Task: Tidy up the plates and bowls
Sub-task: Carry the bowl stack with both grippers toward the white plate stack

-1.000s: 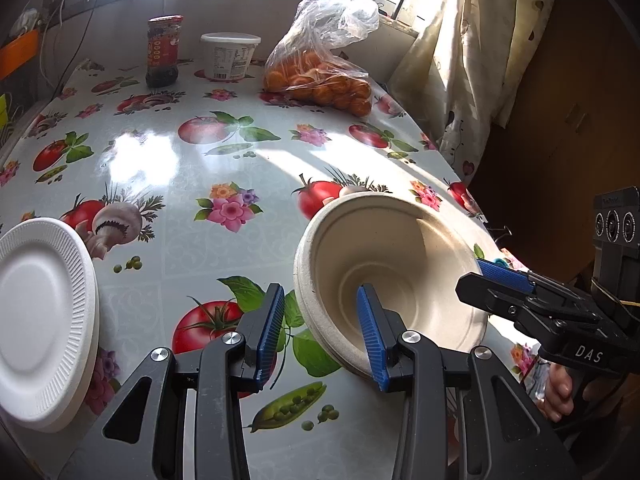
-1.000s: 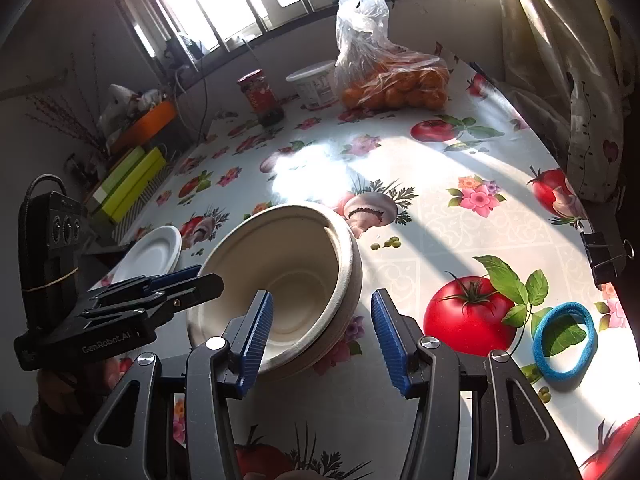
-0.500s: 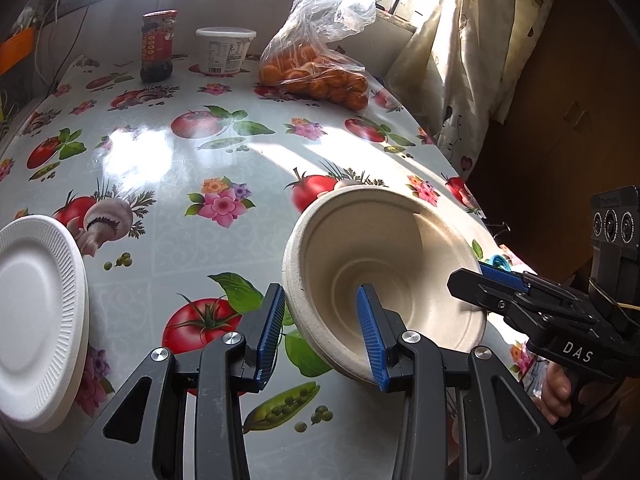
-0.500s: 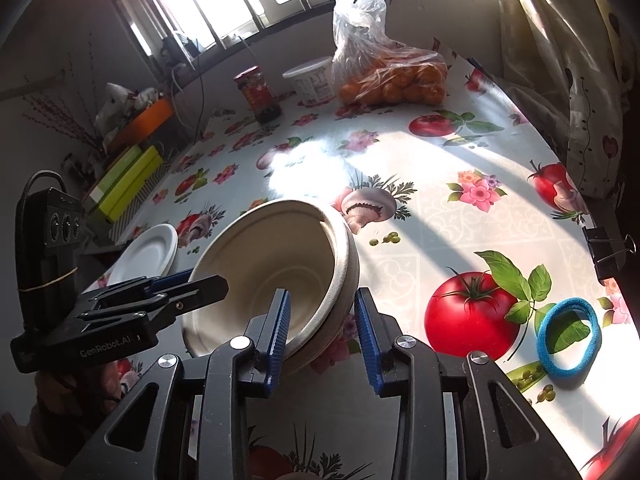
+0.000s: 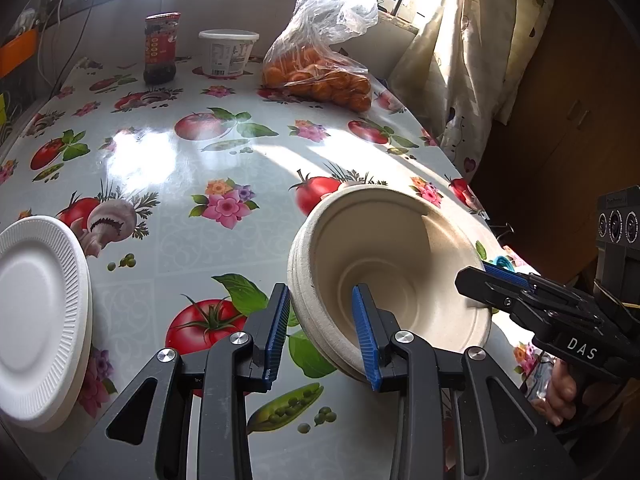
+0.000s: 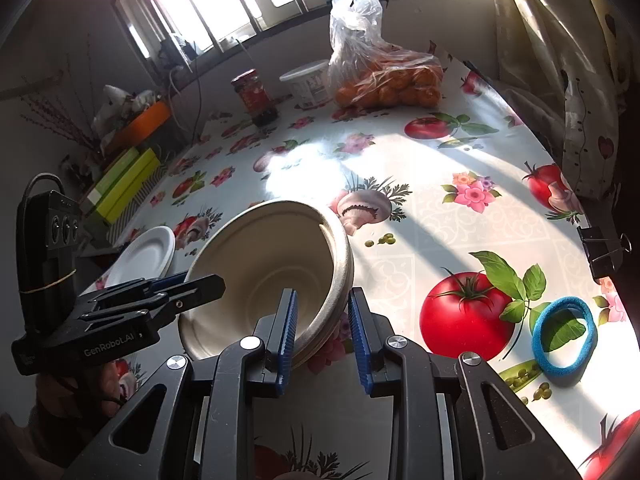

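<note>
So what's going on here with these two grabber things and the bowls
A person holds a gripper in each hand, both working on a tilted stack of beige bowls on the tomato-print tablecloth. The left gripper straddles the rim on one side, the right gripper the opposite side, and neither looks fully closed. A stack of white plates sits off to the left, untouched.

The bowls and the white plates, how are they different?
The bowls are beige, deep and smooth; the white plates are shallow with ridged rims. The bowls are tilted, with the left tool and right tool on opposite rims; the plates lie flat on the table, untouched. Both are round, disposable-looking stacks.
</note>
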A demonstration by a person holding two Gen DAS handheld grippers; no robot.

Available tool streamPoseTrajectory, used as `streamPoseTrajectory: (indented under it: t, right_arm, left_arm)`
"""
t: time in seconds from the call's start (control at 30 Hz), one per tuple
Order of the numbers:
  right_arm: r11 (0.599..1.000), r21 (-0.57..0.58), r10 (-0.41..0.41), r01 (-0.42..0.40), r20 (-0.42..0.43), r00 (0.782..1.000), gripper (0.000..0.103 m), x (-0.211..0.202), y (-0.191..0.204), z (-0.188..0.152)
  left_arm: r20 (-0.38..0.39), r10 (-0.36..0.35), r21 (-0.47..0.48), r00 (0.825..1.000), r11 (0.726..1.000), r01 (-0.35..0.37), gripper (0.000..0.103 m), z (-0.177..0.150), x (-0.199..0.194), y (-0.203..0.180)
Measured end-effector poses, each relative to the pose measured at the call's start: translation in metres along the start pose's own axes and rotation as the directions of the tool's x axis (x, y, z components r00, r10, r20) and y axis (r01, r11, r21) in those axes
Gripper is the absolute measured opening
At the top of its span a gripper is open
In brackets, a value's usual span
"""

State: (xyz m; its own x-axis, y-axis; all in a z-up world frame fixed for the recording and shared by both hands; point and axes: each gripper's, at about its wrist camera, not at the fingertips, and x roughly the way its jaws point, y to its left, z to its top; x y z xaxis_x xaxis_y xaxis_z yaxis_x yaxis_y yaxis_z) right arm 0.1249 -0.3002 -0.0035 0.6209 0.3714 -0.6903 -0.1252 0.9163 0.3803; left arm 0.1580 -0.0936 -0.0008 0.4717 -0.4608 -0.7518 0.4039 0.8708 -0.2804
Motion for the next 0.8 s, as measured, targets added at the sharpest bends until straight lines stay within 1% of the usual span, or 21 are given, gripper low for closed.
streamPoseTrajectory:
  t: [0.37,0.8]
  right_arm:
    - [1.000,0.009,0.015,-0.015,0.008,1.000,0.026,-0.003,0.005,0.004]
    - [0.999,-0.029,0.045,-0.045,0.010,0.999,0.026,0.003,0.035,0.017]
  left_arm:
    - [0.024,0.003,-0.007,1.000,1.000,-0.003,0.034,0.001,-0.009,0.003]
    - [0.066,0.031,-0.037,0.997,0.999,-0.029,0.034,0.006,-0.033,0.023]
